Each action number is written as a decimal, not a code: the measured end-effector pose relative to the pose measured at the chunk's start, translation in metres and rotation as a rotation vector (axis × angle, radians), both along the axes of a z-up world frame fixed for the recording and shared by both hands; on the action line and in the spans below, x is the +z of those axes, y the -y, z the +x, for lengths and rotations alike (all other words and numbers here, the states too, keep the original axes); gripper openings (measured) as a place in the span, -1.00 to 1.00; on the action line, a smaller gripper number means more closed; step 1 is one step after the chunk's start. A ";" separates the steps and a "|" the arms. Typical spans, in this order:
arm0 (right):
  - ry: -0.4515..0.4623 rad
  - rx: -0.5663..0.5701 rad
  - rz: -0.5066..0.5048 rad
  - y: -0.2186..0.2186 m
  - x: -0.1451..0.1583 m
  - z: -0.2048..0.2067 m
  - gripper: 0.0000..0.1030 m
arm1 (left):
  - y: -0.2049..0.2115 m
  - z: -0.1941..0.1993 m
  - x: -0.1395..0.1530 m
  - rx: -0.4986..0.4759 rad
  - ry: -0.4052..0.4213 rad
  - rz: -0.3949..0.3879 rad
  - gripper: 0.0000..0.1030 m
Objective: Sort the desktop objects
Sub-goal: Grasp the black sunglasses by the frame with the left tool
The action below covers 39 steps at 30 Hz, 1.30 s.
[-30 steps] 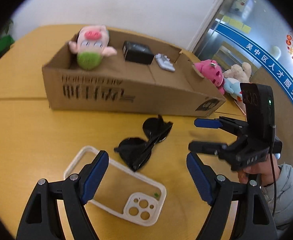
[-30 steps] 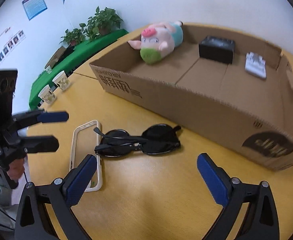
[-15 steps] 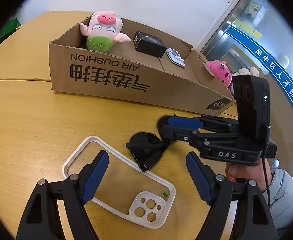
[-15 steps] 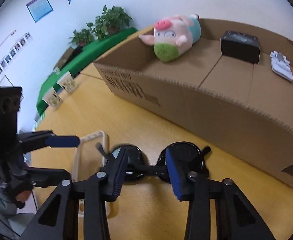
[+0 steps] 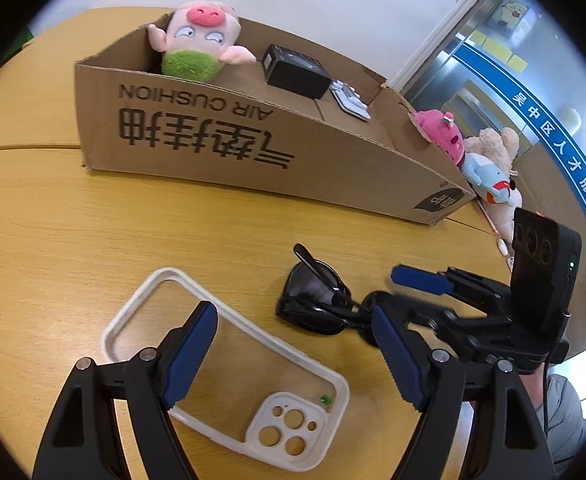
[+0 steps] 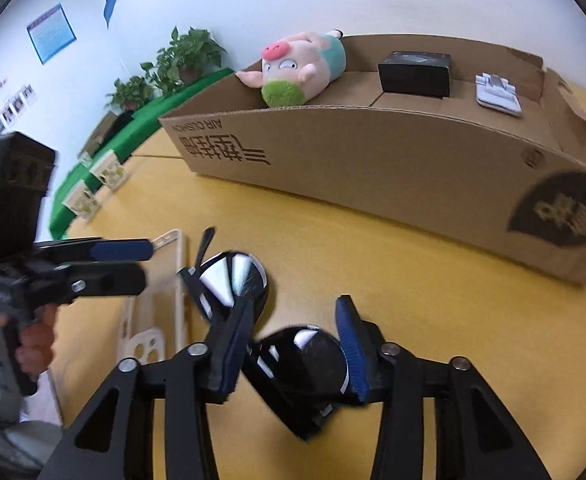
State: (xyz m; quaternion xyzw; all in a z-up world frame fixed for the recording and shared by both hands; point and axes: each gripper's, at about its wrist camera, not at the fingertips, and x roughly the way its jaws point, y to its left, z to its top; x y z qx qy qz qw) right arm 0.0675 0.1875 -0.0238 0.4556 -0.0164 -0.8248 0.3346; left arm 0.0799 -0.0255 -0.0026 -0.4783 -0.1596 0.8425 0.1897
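Note:
Black sunglasses (image 6: 293, 356) are clamped by one lens between the pads of my right gripper (image 6: 293, 344), the other lens (image 6: 233, 280) sticking out left and tilted off the table. In the left wrist view the sunglasses (image 5: 317, 300) sit right of a clear phone case (image 5: 229, 364), with my right gripper (image 5: 397, 296) on their right end. My left gripper (image 5: 293, 356) is open and empty, hovering over the phone case. The cardboard box (image 5: 253, 144) behind holds a pig plush (image 5: 197, 44), a black box (image 5: 297, 72) and a small white item (image 5: 351, 100).
Pink and beige plush toys (image 5: 477, 156) lie beyond the box's right end. Small cups (image 6: 93, 184) and potted plants (image 6: 173, 64) stand on a green surface past the table's left edge. The wooden table (image 5: 93, 220) spreads in front of the box.
My right gripper has shut on the sunglasses and pulled them back and up, turning them. My left gripper stays open over the phone case.

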 end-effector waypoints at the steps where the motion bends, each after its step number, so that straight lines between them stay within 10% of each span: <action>1: 0.025 0.016 -0.019 -0.005 0.000 0.002 0.11 | -0.003 -0.002 -0.001 -0.010 0.006 0.011 0.54; 9: 0.083 0.046 -0.110 -0.021 0.003 0.019 0.29 | -0.030 -0.017 -0.012 -0.068 0.066 0.056 0.53; 13: 0.061 0.078 -0.072 -0.006 0.002 0.027 0.98 | -0.036 -0.024 -0.018 -0.074 0.099 0.091 0.51; 17: 0.052 0.107 -0.021 0.013 -0.011 0.037 0.89 | -0.043 -0.029 -0.026 -0.079 0.141 0.070 -0.10; 21: -0.012 0.044 0.043 0.015 -0.016 0.037 0.03 | -0.047 -0.030 -0.029 -0.095 0.146 0.083 -0.20; 39: 0.000 -0.035 -0.106 -0.002 -0.015 0.030 0.02 | -0.051 -0.021 -0.010 -0.093 0.071 0.124 -0.28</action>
